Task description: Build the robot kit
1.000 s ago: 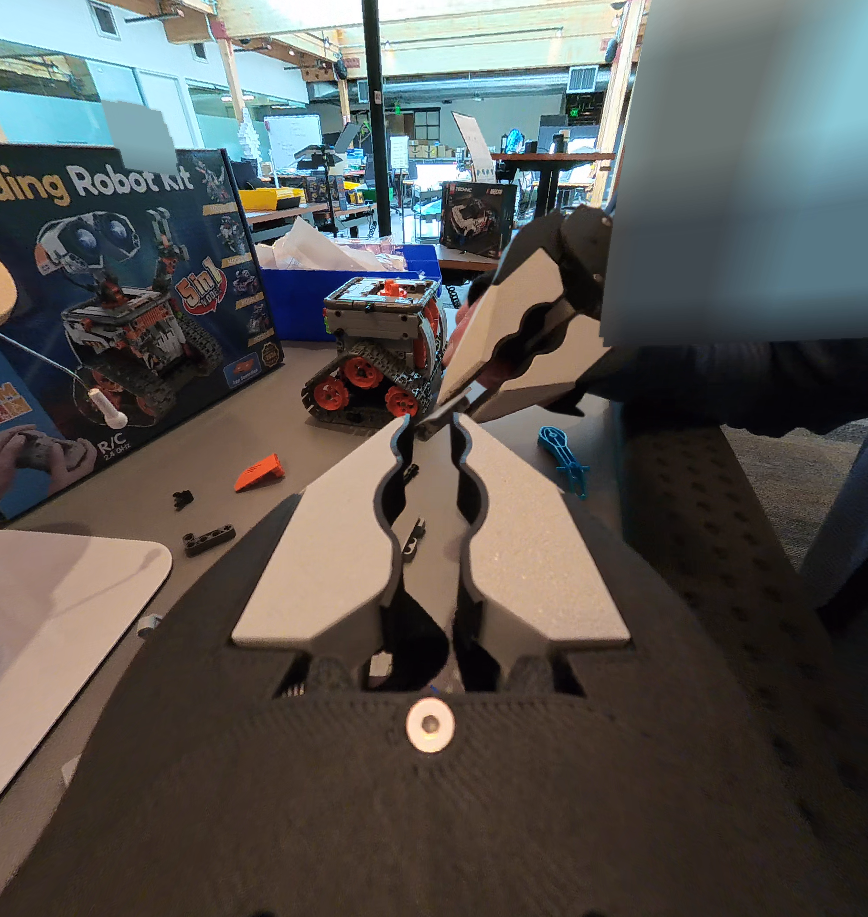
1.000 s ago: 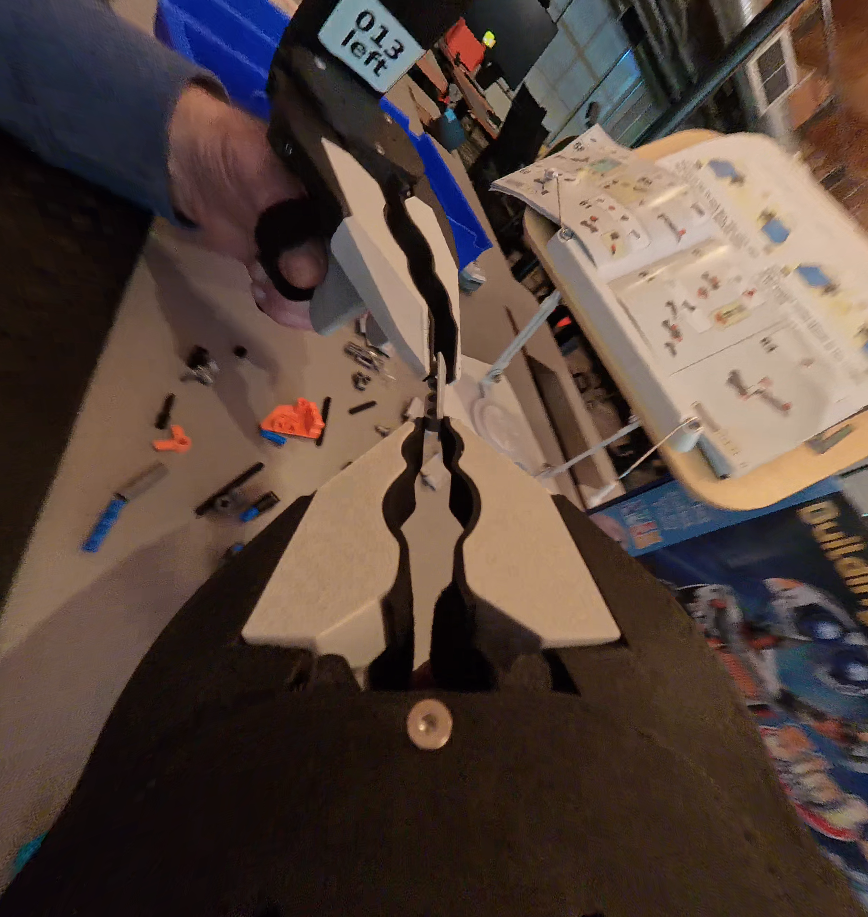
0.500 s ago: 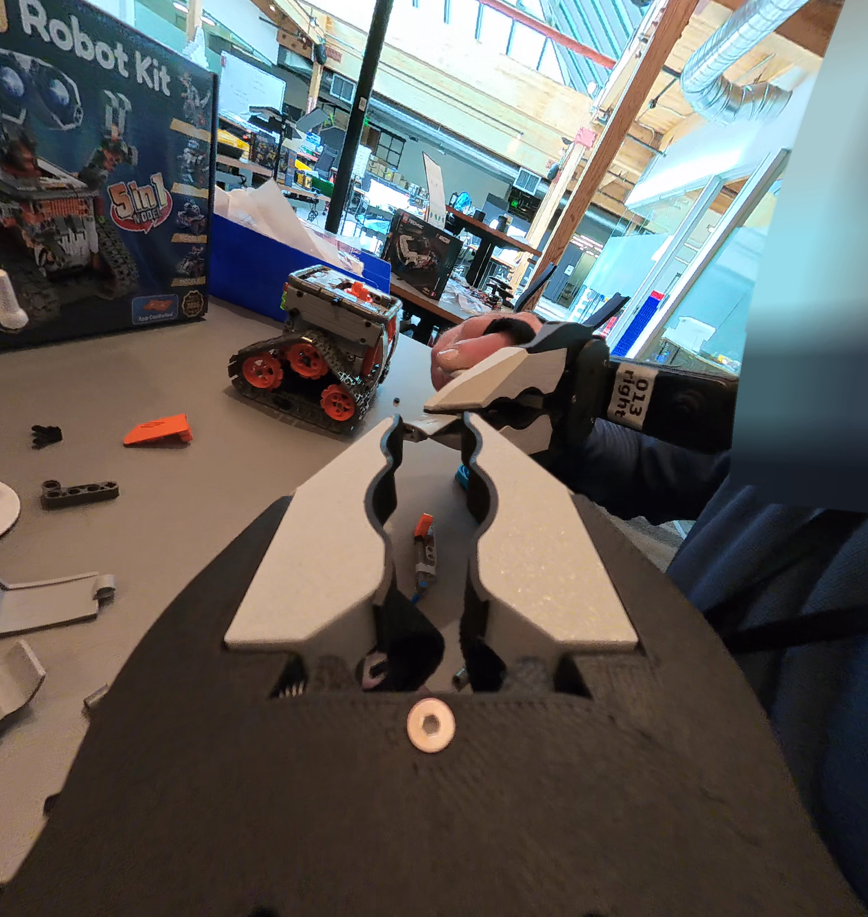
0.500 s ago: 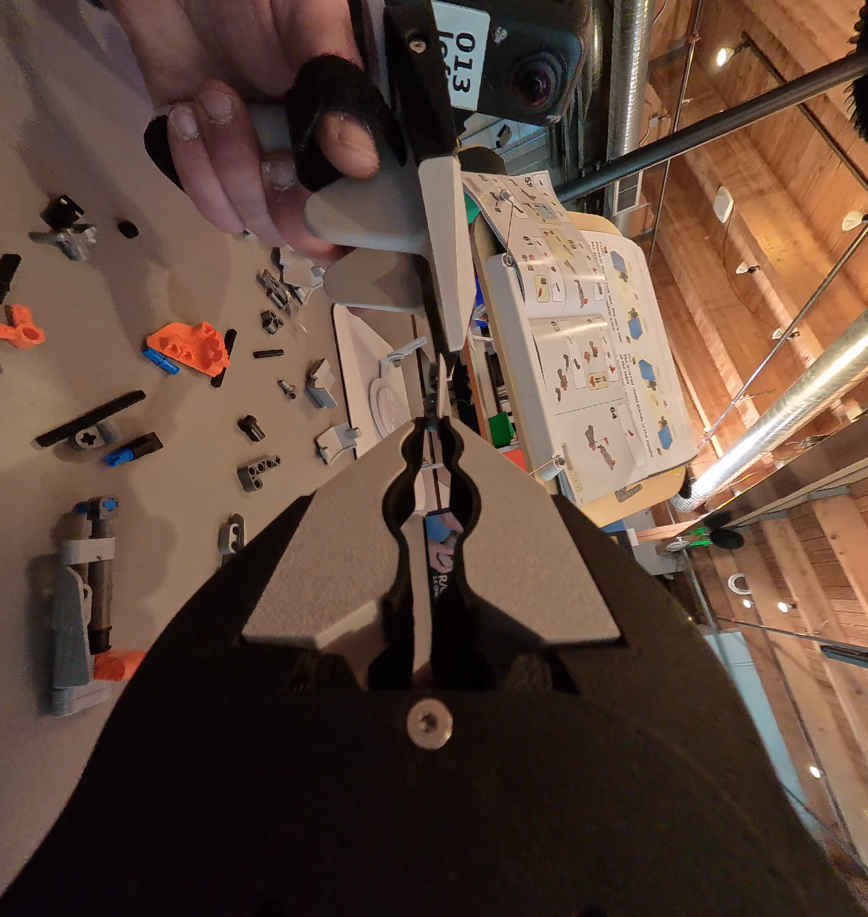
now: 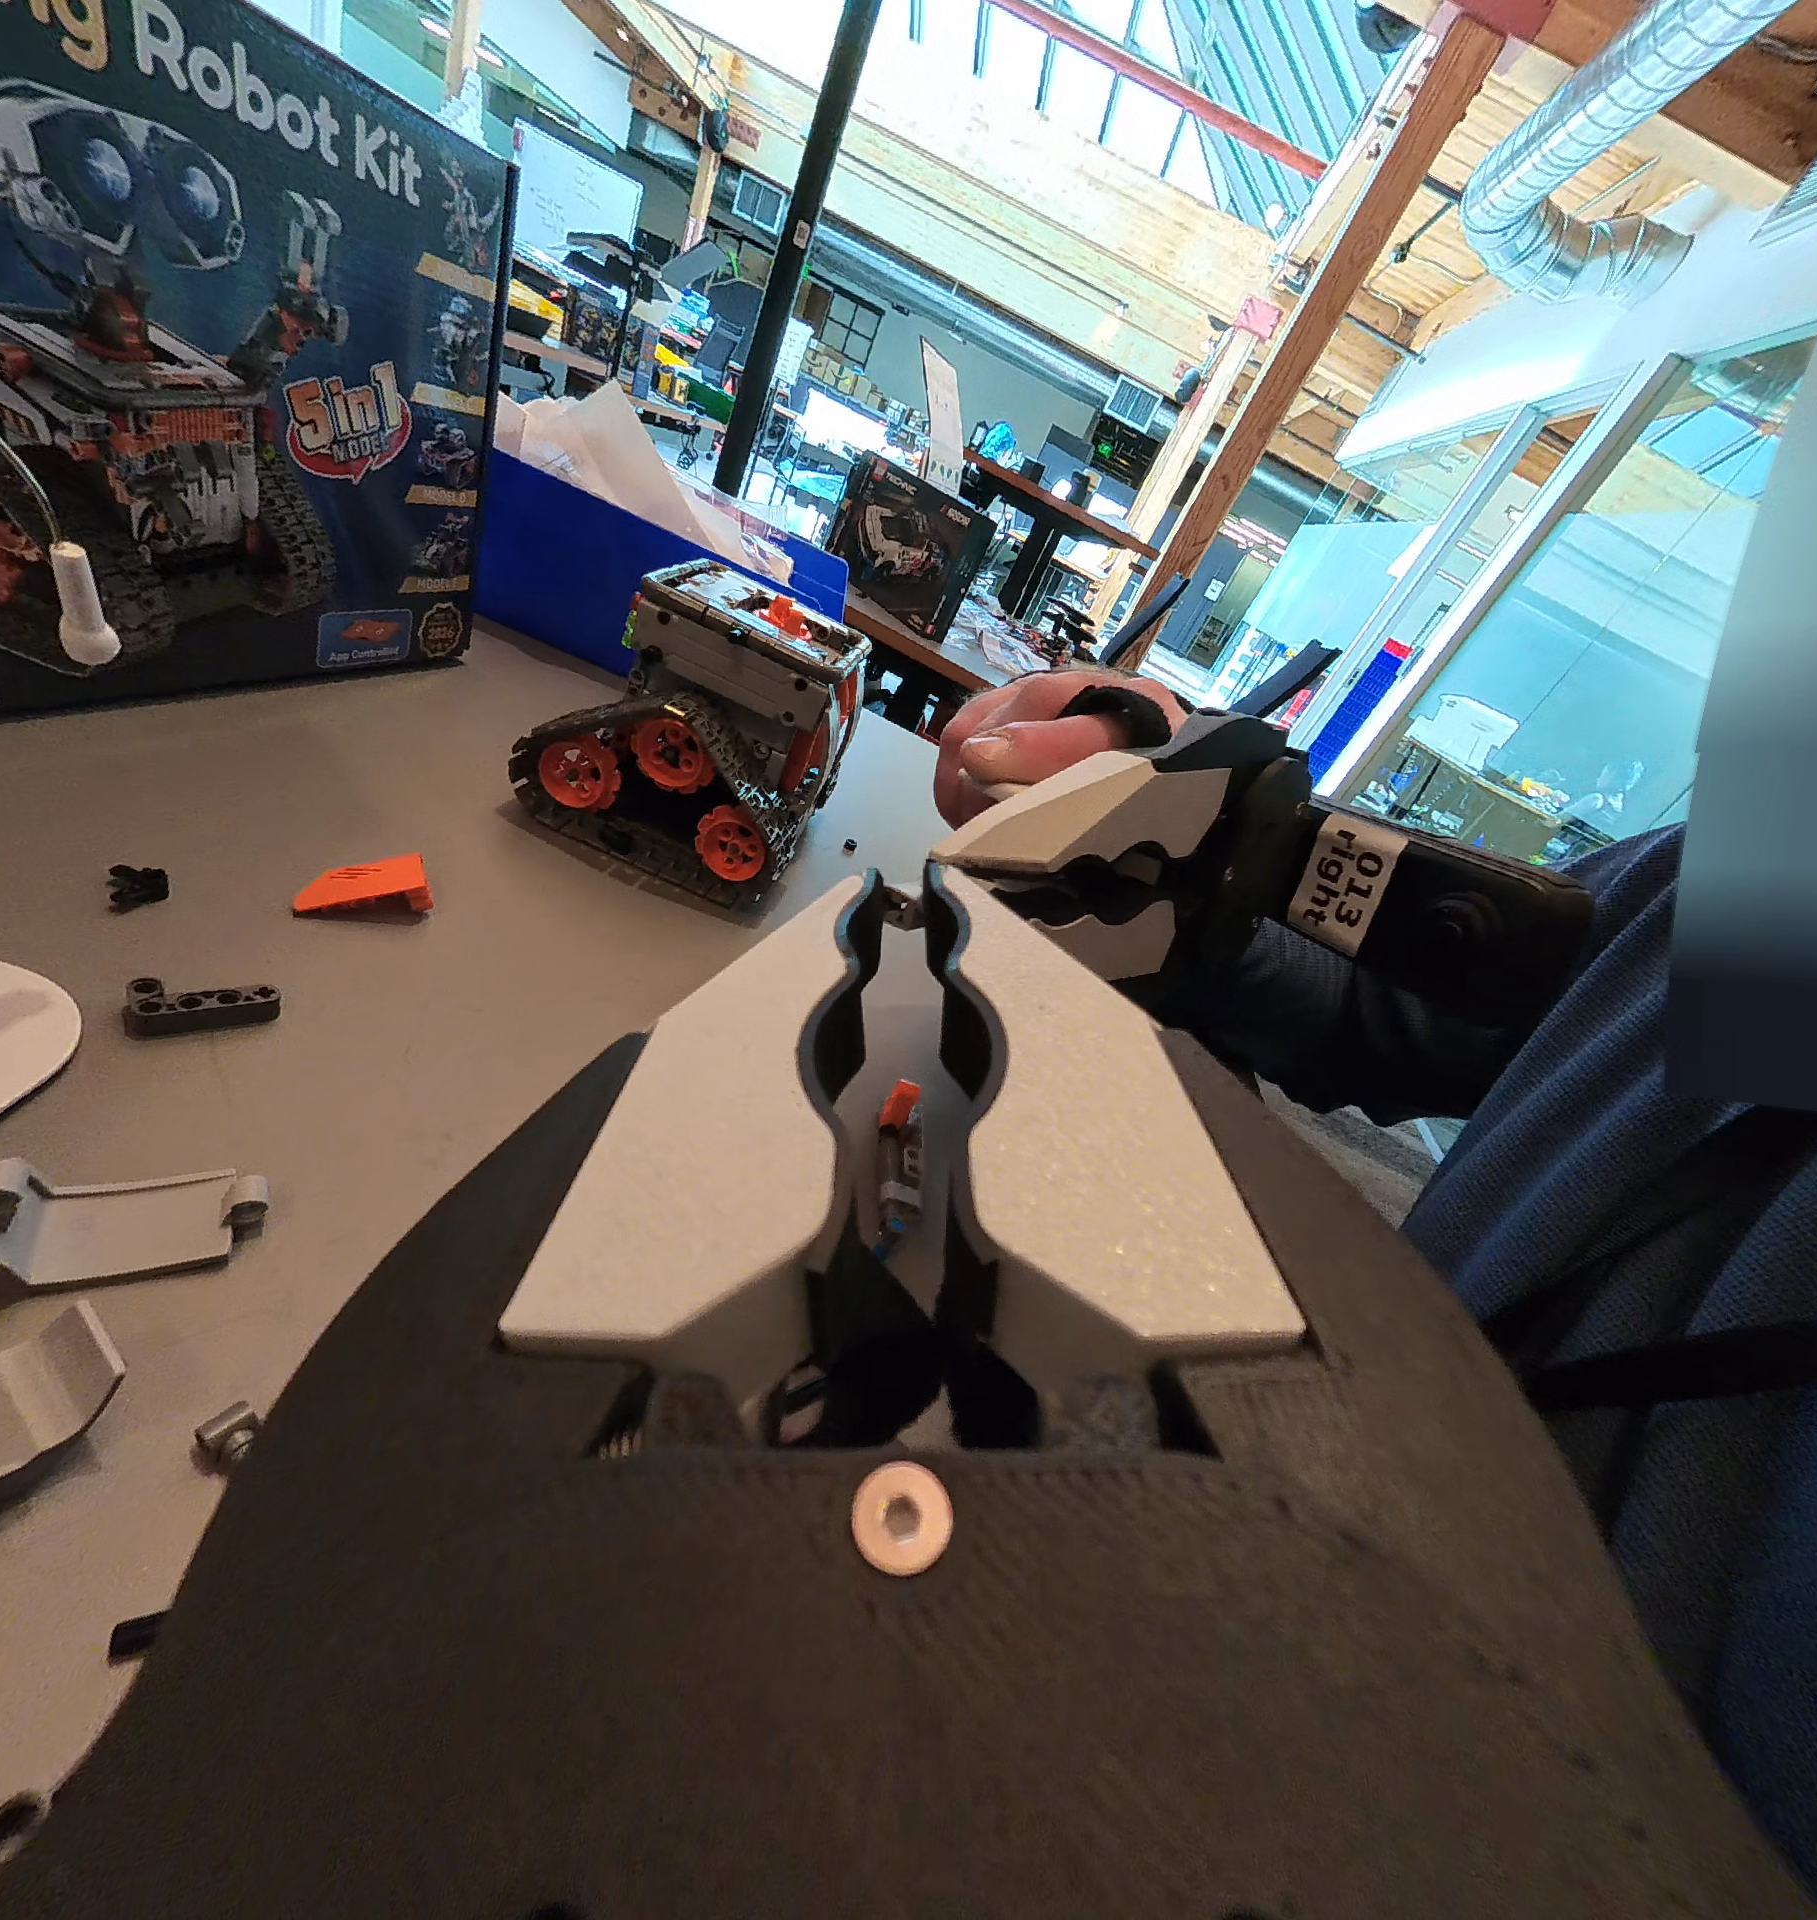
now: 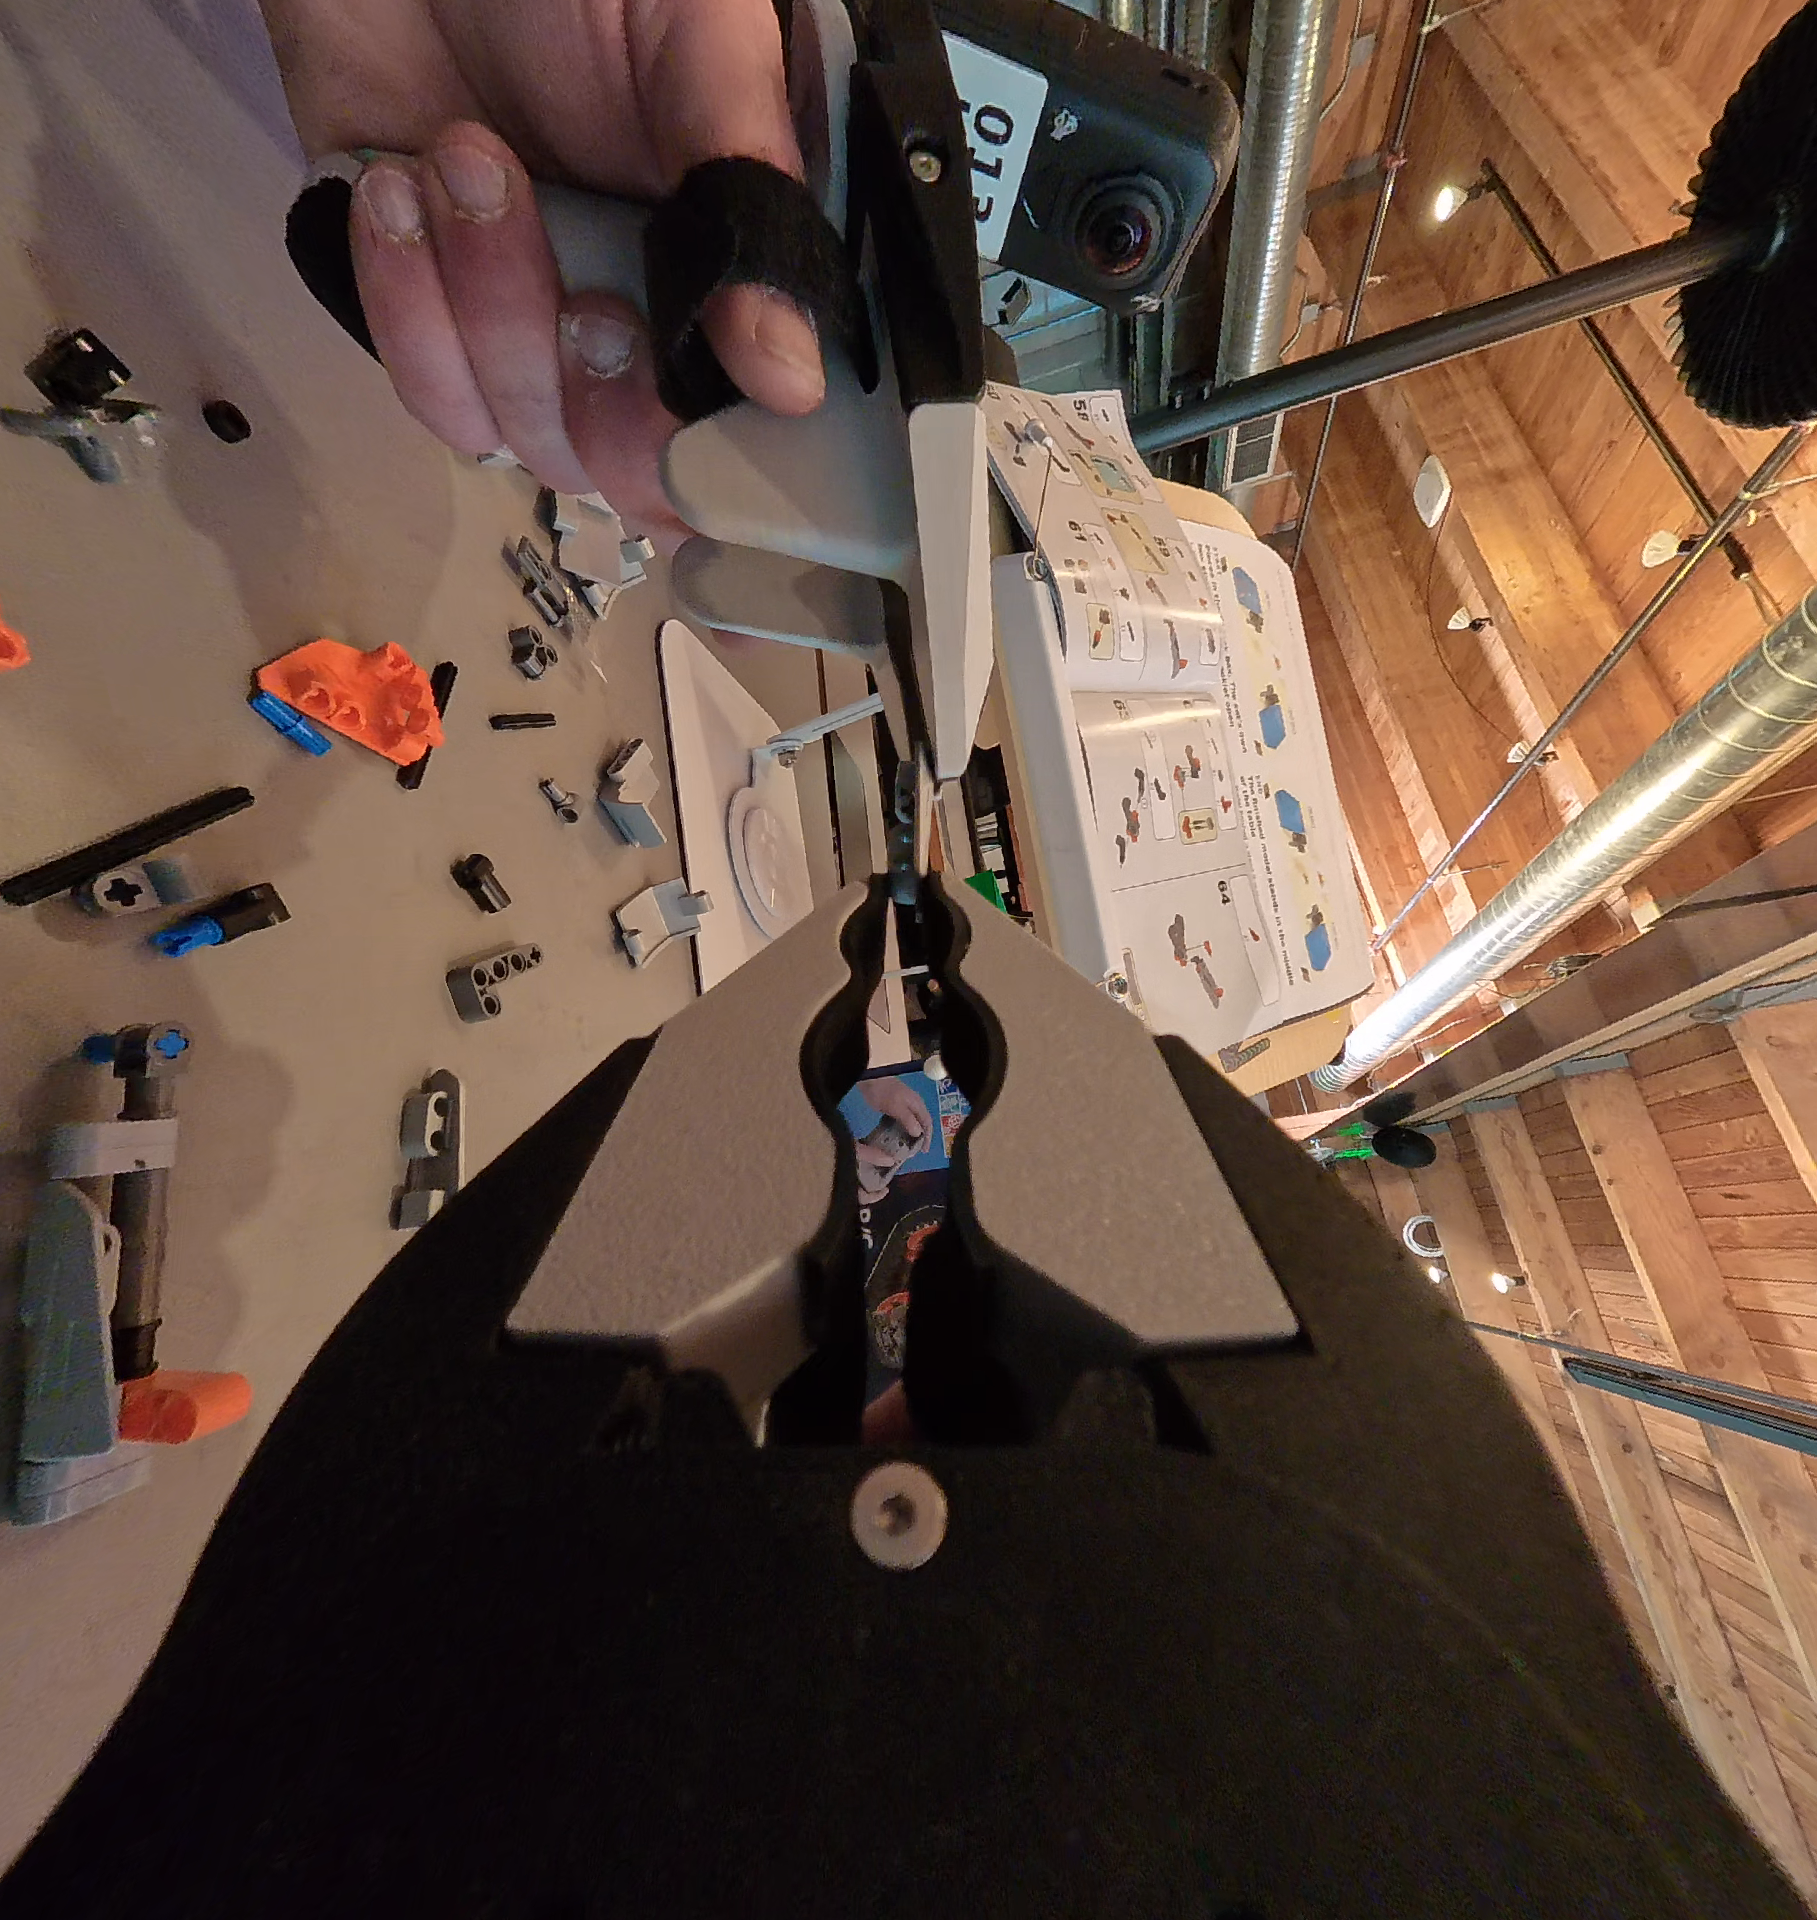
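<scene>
Grey fingers on both claws are nearly closed, tips meeting nose to nose over the table [image 5: 384, 1091]. Left gripper [image 5: 902, 902] has its tips pinched down to a sliver around a tiny grey piece [image 5: 900, 914], and the right gripper [image 6: 906, 889] comes at it from the right, clamped on the other end of what looks like the same small dark-and-grey part [image 6: 906, 831]; too small to say exactly what it is. Ahead of the left claw and a bit to its left sits a tracked robot model [image 5: 696, 743] with orange wheels, an orange wedge [image 5: 366, 885] further left, and a big kit box [image 5: 197, 353] standing behind. Below the left claw's fingers lies a little orange-tipped assembly [image 5: 899, 1153]. Left of the right claw, loose black, grey, blue and orange bricks are scattered around, and an open instruction booklet [image 6: 1174, 748] on a stand is just past its tips.
</scene>
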### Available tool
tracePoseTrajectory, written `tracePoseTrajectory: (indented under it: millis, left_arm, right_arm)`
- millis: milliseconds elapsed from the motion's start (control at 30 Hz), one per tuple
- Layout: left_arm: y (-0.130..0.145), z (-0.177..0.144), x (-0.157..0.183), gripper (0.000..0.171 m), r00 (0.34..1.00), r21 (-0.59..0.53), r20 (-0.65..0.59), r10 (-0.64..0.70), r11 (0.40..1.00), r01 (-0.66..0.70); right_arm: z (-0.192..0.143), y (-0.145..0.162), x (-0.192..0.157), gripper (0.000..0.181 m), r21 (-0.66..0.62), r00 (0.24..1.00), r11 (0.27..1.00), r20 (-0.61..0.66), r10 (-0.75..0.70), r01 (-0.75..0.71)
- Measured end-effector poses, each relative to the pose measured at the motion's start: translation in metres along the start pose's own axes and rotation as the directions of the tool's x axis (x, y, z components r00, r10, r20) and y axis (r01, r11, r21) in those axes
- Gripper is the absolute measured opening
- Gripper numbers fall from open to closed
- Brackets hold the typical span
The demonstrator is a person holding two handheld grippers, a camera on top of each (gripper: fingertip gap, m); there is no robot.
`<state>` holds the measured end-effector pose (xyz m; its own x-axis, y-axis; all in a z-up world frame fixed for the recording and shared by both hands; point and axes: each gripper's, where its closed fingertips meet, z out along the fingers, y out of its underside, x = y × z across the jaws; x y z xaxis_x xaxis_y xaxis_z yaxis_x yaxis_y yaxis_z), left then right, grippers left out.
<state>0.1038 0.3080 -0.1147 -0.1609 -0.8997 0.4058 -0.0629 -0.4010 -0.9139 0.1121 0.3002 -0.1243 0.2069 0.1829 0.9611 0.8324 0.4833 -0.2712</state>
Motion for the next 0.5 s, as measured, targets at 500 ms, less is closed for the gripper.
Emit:
tracePoseTrajectory:
  millis: [500]
  left_arm:
    - [0.0046, 0.0047, -0.002, 0.021, 0.999, -0.015, 0.009, -0.044, 0.999, 0.044]
  right_arm:
    - [0.0037, 0.0067, 0.0025, 0.004, -0.039, 0.999, 0.999, -0.033, -0.018, 0.017]
